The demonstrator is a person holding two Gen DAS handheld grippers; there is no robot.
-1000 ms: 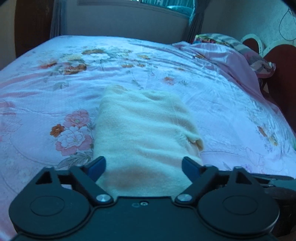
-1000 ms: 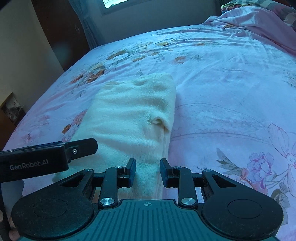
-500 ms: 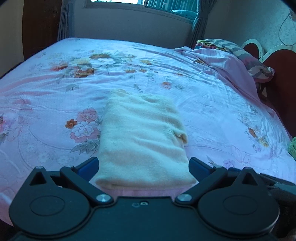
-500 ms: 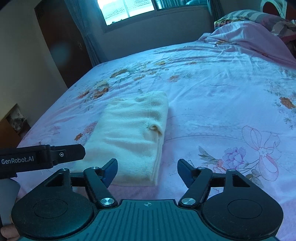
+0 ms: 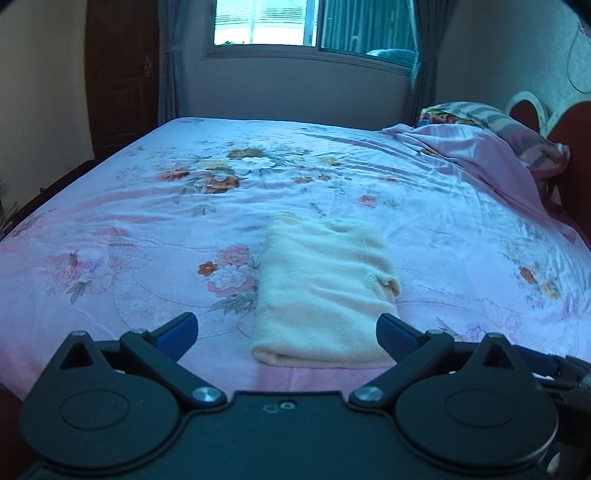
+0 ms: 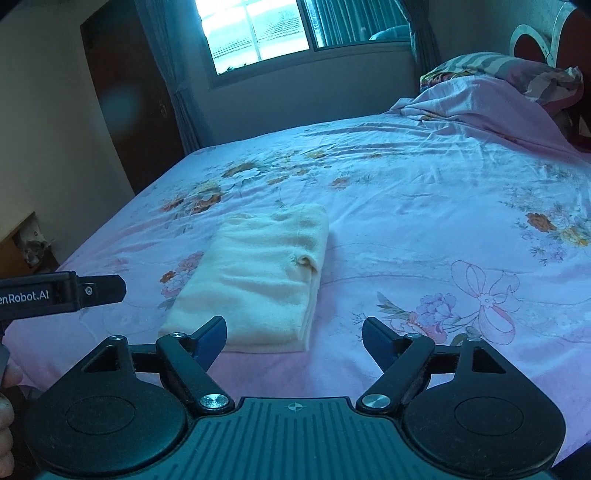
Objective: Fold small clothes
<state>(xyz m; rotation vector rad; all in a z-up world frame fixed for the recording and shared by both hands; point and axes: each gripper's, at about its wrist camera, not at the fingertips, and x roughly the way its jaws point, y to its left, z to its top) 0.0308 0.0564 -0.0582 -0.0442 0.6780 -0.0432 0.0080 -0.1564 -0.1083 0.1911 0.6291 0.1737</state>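
A cream garment (image 5: 325, 291) lies folded into a neat rectangle on the pink flowered bedsheet (image 5: 147, 229), its near edge close to the bed's front edge. My left gripper (image 5: 286, 328) hangs above and in front of that near edge, jaws wide open, nothing between them. In the right wrist view the same folded garment (image 6: 258, 273) lies left of centre. My right gripper (image 6: 293, 334) is pulled back from its near right corner, its jaws still opening and empty. The left gripper's body (image 6: 62, 293) shows at the left edge of that view.
A bunched pink blanket (image 5: 465, 151) and a striped pillow (image 5: 513, 129) lie at the head of the bed on the right, by a red headboard (image 5: 572, 133). A window (image 5: 288, 26) with curtains and a dark door (image 5: 122, 81) stand beyond the bed. A hand (image 6: 7, 406) shows at lower left.
Both grippers have drawn back and risen from the folded garment. The right gripper, nearly shut over its near edge before, has opened wide; the left has opened a little more. The garment stays flat.
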